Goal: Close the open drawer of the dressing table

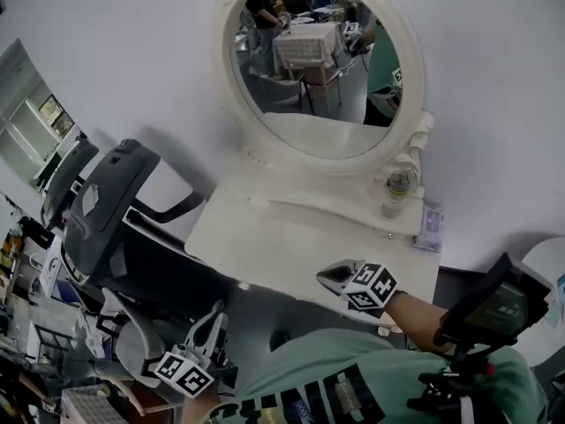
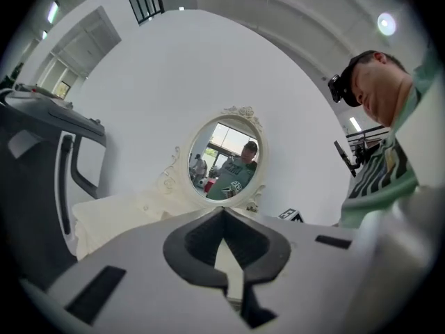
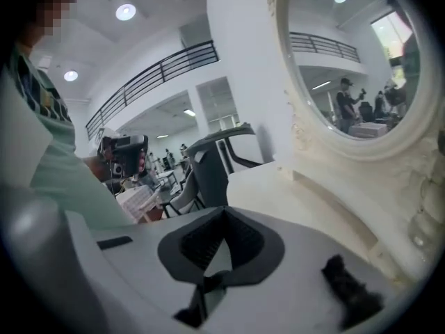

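Observation:
The cream dressing table (image 1: 291, 237) with its oval mirror (image 1: 322, 69) stands against the white wall. I cannot make out its drawer; only a small knob (image 1: 243, 284) shows at the table's front edge. My left gripper (image 1: 214, 316) hangs below and left of that edge, shut and empty. My right gripper (image 1: 325, 276) is over the front right part of the tabletop, also shut and empty. In the left gripper view the left gripper (image 2: 222, 211) points at the mirror (image 2: 224, 160). In the right gripper view the right gripper (image 3: 222, 211) looks along the tabletop (image 3: 292, 186) beside the mirror (image 3: 354, 68).
A dark office chair (image 1: 115, 228) stands close at the table's left. A clear bottle (image 1: 397, 191) and a purple pack (image 1: 430, 226) sit at the tabletop's back right. A black device on a stand (image 1: 494, 312) is at the right, near my arm.

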Motion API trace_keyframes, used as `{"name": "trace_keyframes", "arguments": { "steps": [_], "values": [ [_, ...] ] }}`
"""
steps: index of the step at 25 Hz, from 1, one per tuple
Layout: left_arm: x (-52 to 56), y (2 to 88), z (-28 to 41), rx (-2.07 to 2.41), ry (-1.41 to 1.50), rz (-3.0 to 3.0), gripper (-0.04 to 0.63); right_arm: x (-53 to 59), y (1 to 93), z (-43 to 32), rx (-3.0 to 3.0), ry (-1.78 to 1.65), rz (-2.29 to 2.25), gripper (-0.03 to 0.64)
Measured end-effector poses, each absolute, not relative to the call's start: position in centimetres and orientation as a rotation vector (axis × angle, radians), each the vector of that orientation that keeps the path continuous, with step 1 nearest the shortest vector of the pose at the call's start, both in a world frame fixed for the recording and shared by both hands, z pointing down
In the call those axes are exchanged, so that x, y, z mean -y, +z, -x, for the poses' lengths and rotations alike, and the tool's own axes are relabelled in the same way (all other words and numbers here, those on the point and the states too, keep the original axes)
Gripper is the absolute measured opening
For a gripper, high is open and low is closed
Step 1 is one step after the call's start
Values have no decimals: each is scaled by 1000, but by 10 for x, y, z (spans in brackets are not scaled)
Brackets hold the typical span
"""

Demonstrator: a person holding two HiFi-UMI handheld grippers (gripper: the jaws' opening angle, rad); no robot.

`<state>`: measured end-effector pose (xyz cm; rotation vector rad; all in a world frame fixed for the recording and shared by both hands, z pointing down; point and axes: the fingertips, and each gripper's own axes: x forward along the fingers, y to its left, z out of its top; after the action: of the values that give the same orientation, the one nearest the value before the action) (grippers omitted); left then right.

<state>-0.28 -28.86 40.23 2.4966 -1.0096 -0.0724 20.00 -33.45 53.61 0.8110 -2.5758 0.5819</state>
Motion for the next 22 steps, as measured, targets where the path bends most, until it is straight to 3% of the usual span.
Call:
{"name": "trace_keyframes", "arguments": {
  "steps": [11, 22],
  "values": [
    [464, 376, 9, 336, -11, -2687, -3, 404, 469, -195, 2355, 623, -1533, 11],
    [486, 377, 10, 190, -33, -2648, -3, 394, 442, -202, 2251, 622, -1700, 11]
  ]
}}
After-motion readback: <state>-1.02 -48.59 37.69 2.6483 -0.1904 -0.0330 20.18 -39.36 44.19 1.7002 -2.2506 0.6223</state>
